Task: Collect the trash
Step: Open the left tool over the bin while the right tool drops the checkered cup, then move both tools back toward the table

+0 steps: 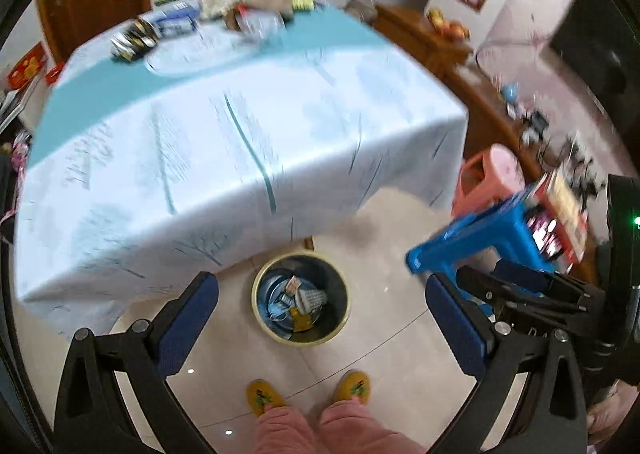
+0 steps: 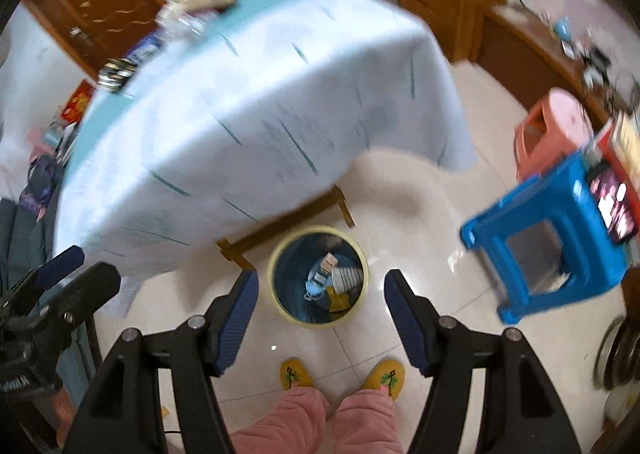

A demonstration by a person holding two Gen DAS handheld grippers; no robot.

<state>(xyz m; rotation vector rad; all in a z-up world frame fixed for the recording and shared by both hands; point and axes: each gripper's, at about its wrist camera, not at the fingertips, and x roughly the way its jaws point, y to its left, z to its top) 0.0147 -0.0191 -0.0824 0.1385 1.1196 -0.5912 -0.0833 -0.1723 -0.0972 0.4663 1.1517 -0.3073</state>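
Note:
A round yellow-rimmed trash bin (image 1: 301, 297) (image 2: 318, 277) stands on the tiled floor by the table's near edge, with several wrappers and scraps inside. More trash, wrappers and packets (image 1: 248, 9) (image 2: 188, 13), lies at the far end of the table. My left gripper (image 1: 322, 294) hangs high above the bin, open and empty. My right gripper (image 2: 320, 286) is also above the bin, open with nothing between its blue pads. The right gripper's fingers (image 1: 520, 286) show at the right of the left wrist view; the left gripper's fingers (image 2: 60, 266) show at the left of the right wrist view.
A table under a pale blue and white cloth (image 1: 224, 141) (image 2: 256, 101) fills the upper middle. A blue plastic stool (image 1: 492, 230) (image 2: 560, 238) and a pink stool (image 1: 492, 173) (image 2: 552, 129) stand at right. The person's yellow slippers (image 1: 308, 394) (image 2: 344, 374) are below the bin. Wooden cabinets line the right wall.

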